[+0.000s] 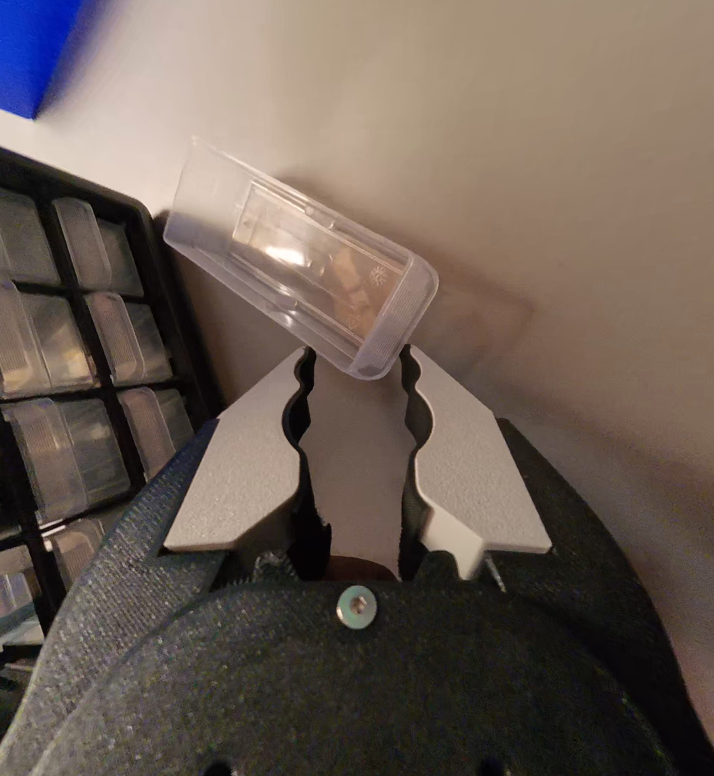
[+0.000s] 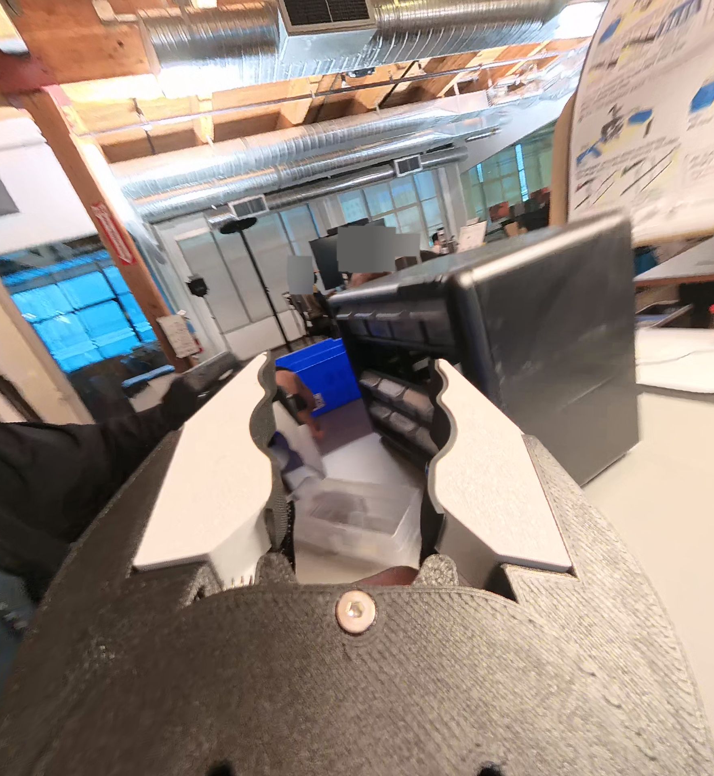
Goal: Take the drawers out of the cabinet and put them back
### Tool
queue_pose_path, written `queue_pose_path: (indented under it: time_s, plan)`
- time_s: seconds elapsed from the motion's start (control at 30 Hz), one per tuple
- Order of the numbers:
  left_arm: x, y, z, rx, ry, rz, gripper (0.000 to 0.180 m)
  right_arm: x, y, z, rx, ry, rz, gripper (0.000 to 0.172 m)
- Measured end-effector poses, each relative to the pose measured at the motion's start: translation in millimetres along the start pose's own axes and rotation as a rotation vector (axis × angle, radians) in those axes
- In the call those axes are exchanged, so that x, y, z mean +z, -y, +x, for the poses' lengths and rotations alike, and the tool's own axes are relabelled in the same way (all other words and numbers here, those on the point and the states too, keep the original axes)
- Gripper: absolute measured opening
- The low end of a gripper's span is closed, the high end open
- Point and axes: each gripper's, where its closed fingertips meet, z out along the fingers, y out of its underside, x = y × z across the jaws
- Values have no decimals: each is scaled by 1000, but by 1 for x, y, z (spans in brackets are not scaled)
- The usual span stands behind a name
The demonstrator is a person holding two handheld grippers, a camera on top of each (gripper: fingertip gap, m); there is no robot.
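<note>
In the left wrist view, my left gripper (image 1: 357,357) is shut on the near end of a clear plastic drawer (image 1: 304,260). Both fingertips touch it. The drawer tilts away to the upper left and casts a shadow on the pale table (image 1: 535,147). The black cabinet (image 1: 155,260), with several clear drawers in its slots, stands just left of it. In the right wrist view, my right gripper (image 2: 351,365) is open and empty. The same cabinet (image 2: 556,336) stands beyond its right fingertip, seen from the side.
A blue bin (image 2: 321,378) stands beyond the cabinet. A person's hand (image 2: 300,399) and dark sleeve (image 2: 32,483) are at the left. A blurred clear box shape (image 2: 346,516) lies on the table between my right fingers. A poster board (image 2: 649,105) stands at the right.
</note>
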Motion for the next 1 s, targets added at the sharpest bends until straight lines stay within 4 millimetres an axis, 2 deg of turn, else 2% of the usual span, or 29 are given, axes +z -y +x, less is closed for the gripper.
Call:
queue_pose_path:
  time_s: [0.17, 0.37, 0.57, 0.67, 0.83, 0.87, 1.0]
  plan:
    - [-5, 25, 0, -13, -12, 88, 44, 18, 21, 11, -94, -56, -10, 75]
    - [7, 28, 4, -18, -57, 84, 51, 40, 42, 36, -131, -154, -4, 75]
    - [-9, 57, 9, -34, -69, 227, 50, 52, 65, 51, -124, -183, 39, 78]
    - [3, 55, 16, -11, -89, 184, 50, 59, 75, 55, -119, -169, 59, 78]
    - [27, 45, 19, 23, -77, 111, 34, 72, 78, 65, -100, -146, 76, 78]
    - [30, 45, 20, 22, -79, 114, 22, 74, 78, 66, -97, -139, 76, 78]
    - [27, 56, 20, -1, -69, 202, 18, 82, 80, 74, -99, -136, 77, 78]
